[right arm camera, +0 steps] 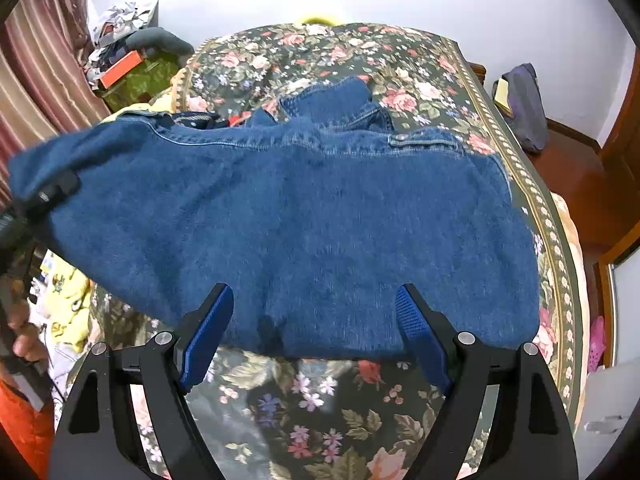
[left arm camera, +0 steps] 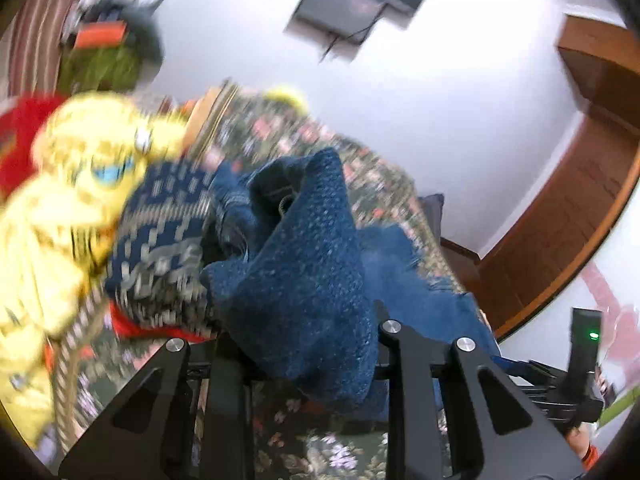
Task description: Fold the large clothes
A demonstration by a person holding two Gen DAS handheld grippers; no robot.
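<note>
A blue denim jacket [right arm camera: 304, 216] lies spread on the floral bedcover [right arm camera: 320, 52]. My right gripper [right arm camera: 314, 320] is open, its blue pads either side of the jacket's near edge. In the right wrist view my left gripper [right arm camera: 48, 196] holds the jacket's left end lifted. In the left wrist view the left gripper [left arm camera: 304, 344] is shut on a bunched fold of the denim jacket [left arm camera: 304, 264], which hides the fingertips.
A yellow garment [left arm camera: 52, 216], a blue-and-grey patterned knit [left arm camera: 160, 232] and red cloth [left arm camera: 20, 140] lie left of the jacket. A cluttered green box [right arm camera: 136, 76] stands by the striped curtain. A dark bag [right arm camera: 524, 104] sits on the floor right of the bed.
</note>
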